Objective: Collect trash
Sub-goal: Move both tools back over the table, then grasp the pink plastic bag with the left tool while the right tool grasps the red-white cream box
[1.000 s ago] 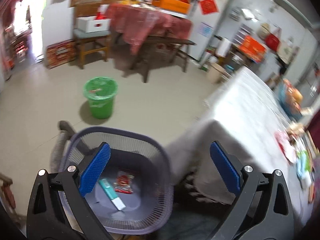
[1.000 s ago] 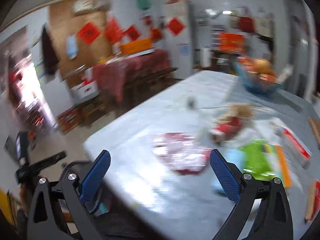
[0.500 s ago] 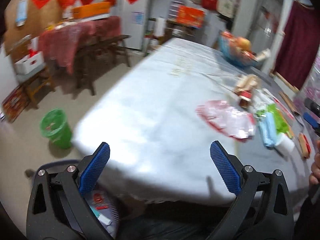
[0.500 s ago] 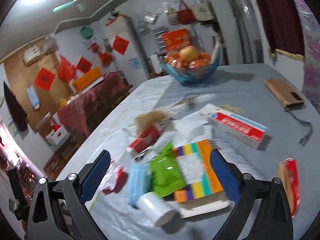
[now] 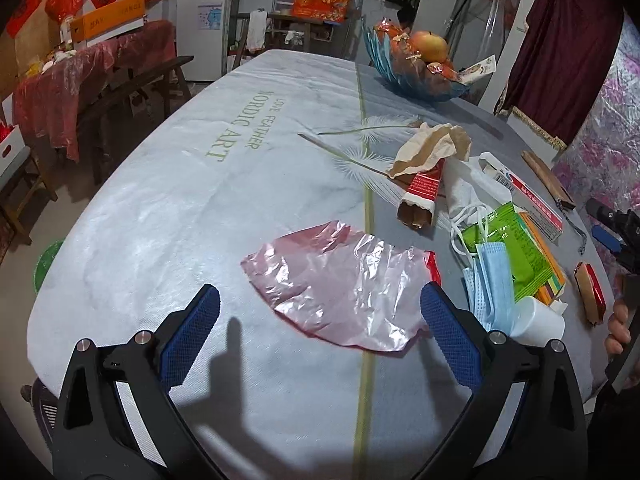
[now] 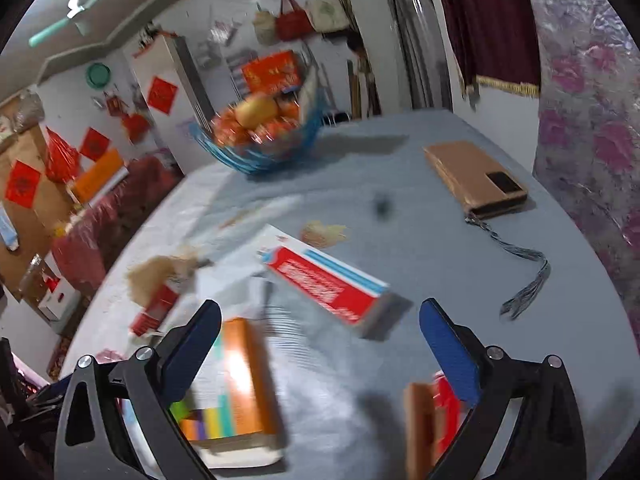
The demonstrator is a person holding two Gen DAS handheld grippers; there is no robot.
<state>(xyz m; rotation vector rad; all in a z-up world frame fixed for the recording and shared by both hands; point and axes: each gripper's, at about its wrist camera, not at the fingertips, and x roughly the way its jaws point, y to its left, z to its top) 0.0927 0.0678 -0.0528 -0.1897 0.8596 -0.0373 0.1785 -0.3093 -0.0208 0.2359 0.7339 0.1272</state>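
Note:
My left gripper (image 5: 320,320) is open and empty, hovering just short of a crumpled pink plastic bag (image 5: 340,284) lying flat on the grey tablecloth (image 5: 180,208). Right of the bag lie a blue face mask (image 5: 492,280), a green wrapper (image 5: 508,248), a white cup (image 5: 536,322) and a crumpled brown paper bag (image 5: 428,164). My right gripper (image 6: 320,340) is open and empty above a red and white box (image 6: 328,280), a colourful book (image 6: 232,392) and a red-brown packet (image 6: 428,420).
A blue fruit bowl (image 5: 416,64) stands at the far side of the table. A tan phone case (image 6: 476,178) with a tassel lies at the right. A green bucket (image 5: 44,264) on the floor peeks past the table's left edge. Red-covered furniture (image 5: 80,80) stands beyond.
The left gripper has swung up from the mesh basket on the floor to the table and over the pink bag. The right gripper has moved across the table toward the boxes and book.

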